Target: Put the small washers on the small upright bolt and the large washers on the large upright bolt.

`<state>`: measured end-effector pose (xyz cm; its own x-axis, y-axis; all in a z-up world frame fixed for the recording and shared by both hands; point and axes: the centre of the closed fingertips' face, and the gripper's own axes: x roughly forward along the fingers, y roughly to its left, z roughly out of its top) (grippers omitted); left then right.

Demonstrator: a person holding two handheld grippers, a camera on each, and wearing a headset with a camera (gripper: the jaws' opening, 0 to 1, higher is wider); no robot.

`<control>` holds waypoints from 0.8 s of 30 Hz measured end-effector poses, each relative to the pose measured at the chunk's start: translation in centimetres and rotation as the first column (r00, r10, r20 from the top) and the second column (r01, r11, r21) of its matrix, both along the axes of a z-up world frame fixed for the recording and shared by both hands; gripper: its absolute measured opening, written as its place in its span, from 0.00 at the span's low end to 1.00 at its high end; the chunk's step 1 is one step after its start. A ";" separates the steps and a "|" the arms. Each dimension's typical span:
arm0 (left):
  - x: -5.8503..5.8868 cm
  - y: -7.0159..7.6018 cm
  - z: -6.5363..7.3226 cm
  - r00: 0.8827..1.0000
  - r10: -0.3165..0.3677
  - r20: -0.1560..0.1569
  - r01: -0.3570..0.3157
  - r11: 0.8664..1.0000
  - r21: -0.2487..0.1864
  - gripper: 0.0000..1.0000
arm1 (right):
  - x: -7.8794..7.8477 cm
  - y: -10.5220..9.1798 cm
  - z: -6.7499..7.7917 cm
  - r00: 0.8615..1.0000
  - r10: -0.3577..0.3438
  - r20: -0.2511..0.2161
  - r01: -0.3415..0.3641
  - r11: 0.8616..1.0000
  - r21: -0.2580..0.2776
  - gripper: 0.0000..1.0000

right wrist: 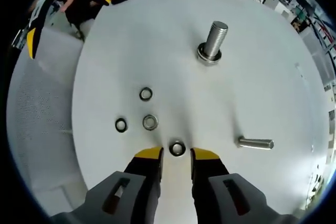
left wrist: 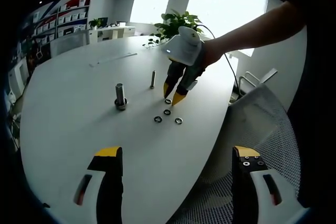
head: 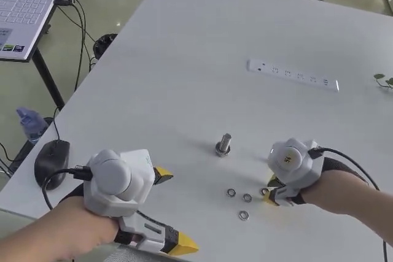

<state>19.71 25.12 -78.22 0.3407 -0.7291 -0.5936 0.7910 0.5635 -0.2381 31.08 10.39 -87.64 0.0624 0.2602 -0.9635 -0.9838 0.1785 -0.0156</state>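
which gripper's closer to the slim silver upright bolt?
Right. The right gripper sits beside the slim silver upright bolt, jaws open around a small steel washer; the left gripper is back at the near edge of the white table.

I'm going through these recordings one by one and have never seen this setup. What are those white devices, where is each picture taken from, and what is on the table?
There is no robot: a person holds a hand-held gripper in each hand, a two-jaw clamp with yellow tips. The head view comes from a headset camera looking down at the white table. The two round pictures come from a camera riding on each gripper, looking along its own jaws. The left hand-held gripper is open and holds nothing. The right hand-held gripper is open, its tips on either side of one washer, not yet gripping it. Three more washers lie loose nearby. Beyond them stand a large bolt and a thin small bolt. A power strip lies farther back.
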 end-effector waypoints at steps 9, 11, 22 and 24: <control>0.0 0.2 0.0 1.000 0.006 0.002 -0.006 1.000 -0.003 0.85 | 0.2 -0.1 0.0 1.000 -0.006 -0.001 0.006 1.000 0.005 0.19; 0.0 0.2 0.0 1.000 0.006 0.002 -0.006 1.000 -0.001 0.85 | 0.1 -0.1 -0.1 1.000 0.004 0.002 -0.004 1.000 0.000 0.17; -0.3 0.1 -0.2 1.000 0.002 0.000 -0.002 1.000 0.001 0.85 | -0.1 0.0 -0.1 1.000 0.007 0.005 -0.007 1.000 -0.025 0.15; -0.3 0.1 -0.1 1.000 0.001 0.001 -0.001 1.000 0.000 0.85 | -0.1 0.1 -0.1 1.000 0.000 0.002 0.000 0.999 -0.038 0.15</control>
<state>19.42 25.25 -78.35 0.3421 -0.7284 -0.5936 0.7905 0.5646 -0.2373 31.03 10.45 -87.74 0.0642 0.2236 -0.9726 -0.9837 0.1781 -0.0240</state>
